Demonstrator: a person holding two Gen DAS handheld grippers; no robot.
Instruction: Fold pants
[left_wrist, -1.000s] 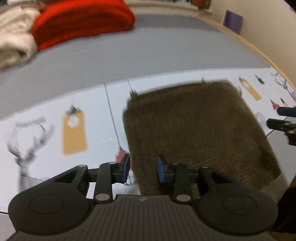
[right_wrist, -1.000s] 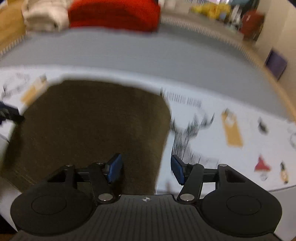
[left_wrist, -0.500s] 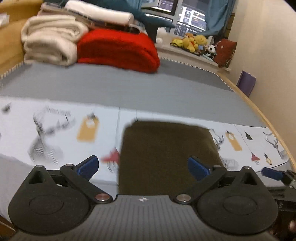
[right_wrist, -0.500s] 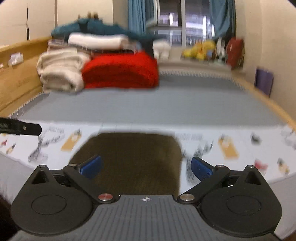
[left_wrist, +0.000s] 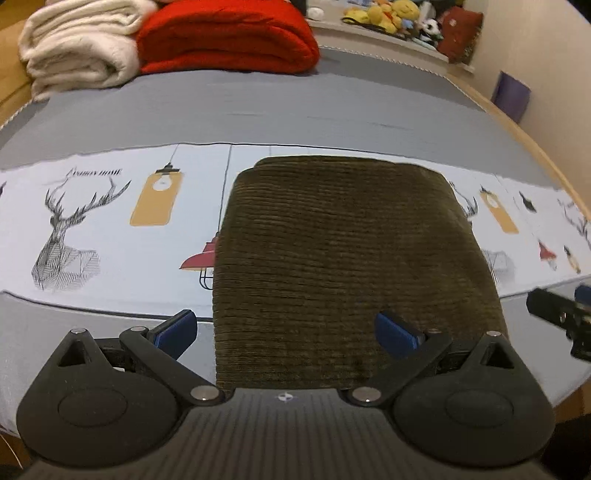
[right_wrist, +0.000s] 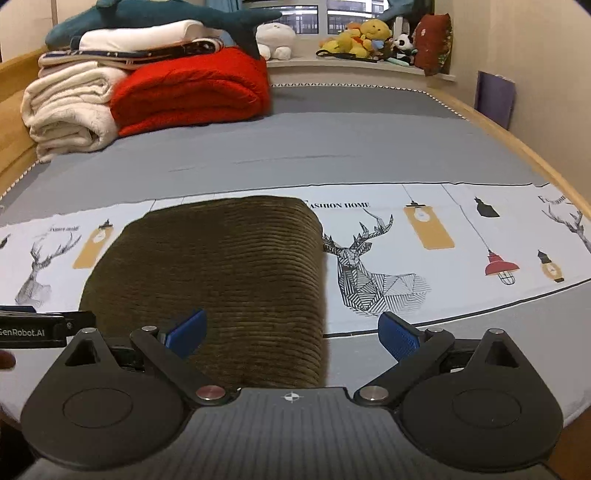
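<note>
Both grippers wide open, nothing between the jaws: left gripper (left_wrist: 284, 330), right gripper (right_wrist: 291, 330); jaws just finished opening. Brown corduroy pants (left_wrist: 351, 258) sit folded into a block, centre frame, on the printed strip of the bed (left_wrist: 295, 110), near edge overhanging towards me. Risks: a finger snagging the near edge as I pull back, top layer springing open, block sliding off.

A grey bed (right_wrist: 332, 147) carries a white printed cloth (right_wrist: 461, 258) with deer and lamp drawings. At its far end lie a folded red blanket (right_wrist: 192, 92) and cream blankets (right_wrist: 66, 107), touching. Plush toys (right_wrist: 365, 37) line the windowsill; a purple board (right_wrist: 493, 98) leans on the wall.
</note>
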